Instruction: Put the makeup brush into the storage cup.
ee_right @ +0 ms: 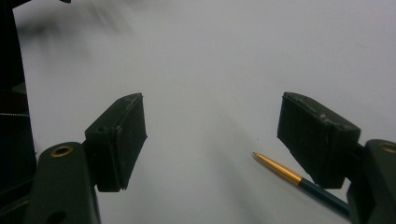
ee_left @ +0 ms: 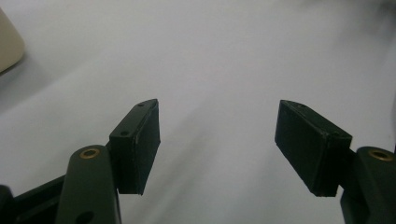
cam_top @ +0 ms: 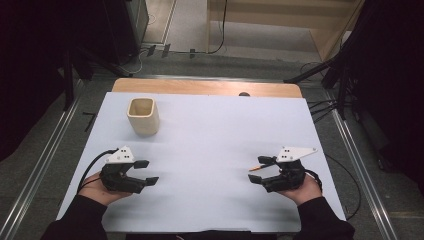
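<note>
Slim dark-green pen with a gold tapered tip (ee_right: 299, 179), lying flat on the white table surface (cam_top: 210, 145) near the front right, just beside the right gripper (cam_top: 261, 170). Seen in the right gripper view low at the right, tip pointing toward the gap between the jaws, barrel passing under the right-hand jaw pad. In the high view only a short orange-gold sliver at (cam_top: 255, 168), touching or almost touching the far jaw; cannot tell which.

Likely light, stiff, smooth and round, so prone to rolling or slipping sideways under a pinch. Best taken across the dark barrel, near its middle and not on the tapered gold end, with the pads square to its length and lowered close to the table. Thin profile leaves little to catch; a shallow approach probably needed.

Right gripper: jaws spread wide, nothing between them, held low over the table. Left gripper (cam_top: 148, 172): jaws likewise wide apart and empty, at the front left, well apart from the pen.

Cream-coloured squarish cup with rounded corners (cam_top: 143, 116) standing upright at the far left of the table, mouth open and seemingly empty, a plausible place for the pen. Its corner also at the left edge of the left gripper view (ee_left: 8, 44).
</note>
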`<state>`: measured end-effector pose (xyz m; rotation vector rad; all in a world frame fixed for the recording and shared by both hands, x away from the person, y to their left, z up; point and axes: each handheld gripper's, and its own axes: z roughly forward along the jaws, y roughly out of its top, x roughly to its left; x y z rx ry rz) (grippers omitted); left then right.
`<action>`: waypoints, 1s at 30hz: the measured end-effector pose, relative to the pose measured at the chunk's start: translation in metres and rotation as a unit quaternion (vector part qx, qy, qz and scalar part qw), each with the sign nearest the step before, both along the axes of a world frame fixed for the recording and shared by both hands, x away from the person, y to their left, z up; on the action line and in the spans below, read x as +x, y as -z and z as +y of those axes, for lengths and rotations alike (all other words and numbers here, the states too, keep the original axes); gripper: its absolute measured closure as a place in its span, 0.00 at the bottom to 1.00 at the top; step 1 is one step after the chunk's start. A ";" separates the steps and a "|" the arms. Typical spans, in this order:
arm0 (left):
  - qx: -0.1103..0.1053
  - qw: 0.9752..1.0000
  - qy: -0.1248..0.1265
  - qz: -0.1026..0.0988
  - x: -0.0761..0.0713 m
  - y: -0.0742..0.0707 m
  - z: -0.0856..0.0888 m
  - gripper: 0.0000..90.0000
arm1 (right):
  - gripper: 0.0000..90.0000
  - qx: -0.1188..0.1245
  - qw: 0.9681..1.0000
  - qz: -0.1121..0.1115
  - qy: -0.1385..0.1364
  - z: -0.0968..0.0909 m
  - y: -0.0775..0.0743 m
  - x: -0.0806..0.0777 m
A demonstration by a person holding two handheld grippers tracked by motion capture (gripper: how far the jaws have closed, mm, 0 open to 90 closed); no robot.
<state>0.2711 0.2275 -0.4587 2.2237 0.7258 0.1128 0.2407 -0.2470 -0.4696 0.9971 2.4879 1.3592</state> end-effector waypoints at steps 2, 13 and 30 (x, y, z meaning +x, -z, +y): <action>-0.001 1.000 0.001 0.000 0.000 0.000 0.000 0.36 | 0.27 0.000 1.000 0.002 0.001 0.000 0.000 0.000; 0.002 1.000 0.001 0.001 0.000 0.000 0.000 0.35 | 0.27 0.001 1.000 0.006 0.007 -0.002 0.000 0.000; 0.002 1.000 0.003 -0.001 0.000 0.000 -0.001 0.34 | 0.27 0.002 1.000 -0.001 0.028 -0.009 -0.001 0.001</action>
